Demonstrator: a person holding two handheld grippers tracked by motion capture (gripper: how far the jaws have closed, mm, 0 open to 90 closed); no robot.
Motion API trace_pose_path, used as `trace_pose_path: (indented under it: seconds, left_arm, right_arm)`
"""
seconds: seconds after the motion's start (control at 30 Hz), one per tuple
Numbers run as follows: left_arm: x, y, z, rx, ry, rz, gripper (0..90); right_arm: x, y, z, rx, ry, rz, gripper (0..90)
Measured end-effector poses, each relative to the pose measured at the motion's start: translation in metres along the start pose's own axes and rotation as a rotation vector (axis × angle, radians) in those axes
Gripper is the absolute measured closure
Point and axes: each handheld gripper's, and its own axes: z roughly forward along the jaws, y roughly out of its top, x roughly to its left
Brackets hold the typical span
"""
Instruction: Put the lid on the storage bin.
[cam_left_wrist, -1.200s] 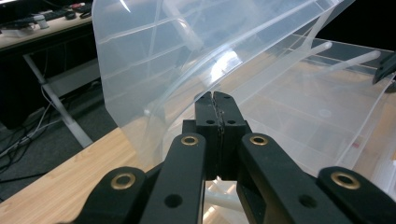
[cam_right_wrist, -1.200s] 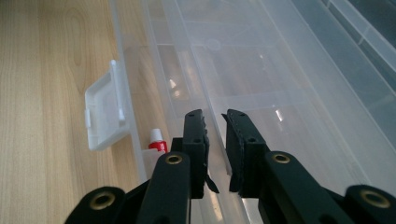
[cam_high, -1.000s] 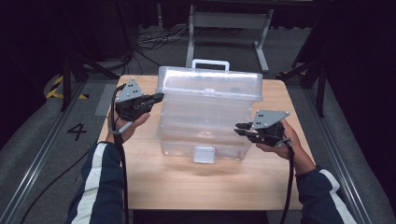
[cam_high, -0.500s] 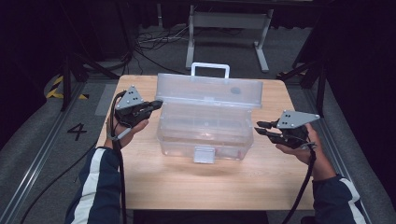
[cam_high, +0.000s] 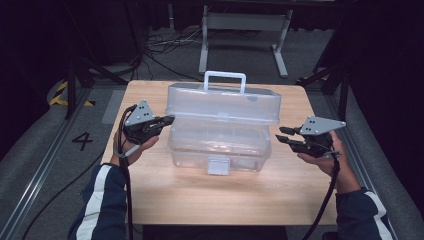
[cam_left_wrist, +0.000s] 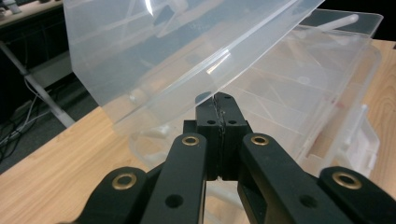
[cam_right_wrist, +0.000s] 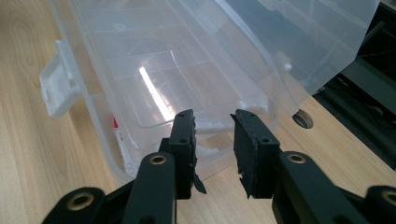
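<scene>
A clear plastic box (cam_high: 220, 147) stands mid-table, its lid (cam_high: 225, 102) tilted up and a white latch (cam_high: 218, 166) at its front. My left gripper (cam_high: 169, 120) is shut at the box's left end. In the left gripper view its closed tips (cam_left_wrist: 219, 100) sit right under the lid's edge (cam_left_wrist: 243, 51), with nothing between the jaws. My right gripper (cam_high: 280, 135) hovers just off the box's right end. Its jaws have just been opening and nothing is between them. In the right gripper view this gripper (cam_right_wrist: 212, 119) faces the box's open compartments (cam_right_wrist: 154, 70).
The wooden table (cam_high: 200, 205) has bare surface in front of the box and on both sides. A round hole (cam_right_wrist: 302, 119) is in the tabletop near the box's far corner. The lid's white handle (cam_high: 225, 75) points away. A metal stand (cam_high: 240, 25) and cables lie on the floor beyond.
My right gripper has drawn away from the box's right end toward the right, and its jaws stand wider. The left gripper stays under the lid's edge.
</scene>
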Motion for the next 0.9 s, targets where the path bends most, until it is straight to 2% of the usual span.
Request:
trace_pose_path:
  seconds: [0.17, 0.23, 0.4, 0.53, 0.77, 0.83, 0.9]
  left_arm:
    - [-0.006, -0.004, 0.001, 0.033, 0.005, 0.025, 90.0]
    - [-0.007, -0.006, 0.000, 0.032, -0.006, 0.021, 90.0]
    - [-0.014, -0.006, 0.000, 0.060, 0.014, 0.033, 90.0]
    - [-0.016, -0.006, -0.002, 0.063, 0.011, 0.039, 90.0]
    - [-0.014, -0.017, 0.001, 0.099, 0.021, 0.026, 90.0]
    - [-0.013, -0.018, 0.001, 0.100, 0.023, 0.024, 90.0]
    - [-0.013, -0.018, 0.000, 0.102, 0.027, 0.026, 90.0]
  right_arm:
    - [0.001, -0.001, 0.002, 0.006, -0.001, 0.011, 67.7]
    - [0.002, -0.001, 0.003, 0.008, 0.000, 0.007, 67.1]
    - [0.003, 0.000, 0.004, 0.001, 0.022, 0.021, 64.3]
    - [0.005, 0.001, 0.006, 0.019, 0.018, 0.017, 62.7]
    - [0.004, -0.004, 0.009, 0.037, 0.010, 0.035, 60.5]
    - [0.004, -0.005, 0.009, 0.033, 0.004, 0.039, 61.1]
    - [0.006, -0.004, 0.009, -0.002, -0.014, 0.050, 63.2]
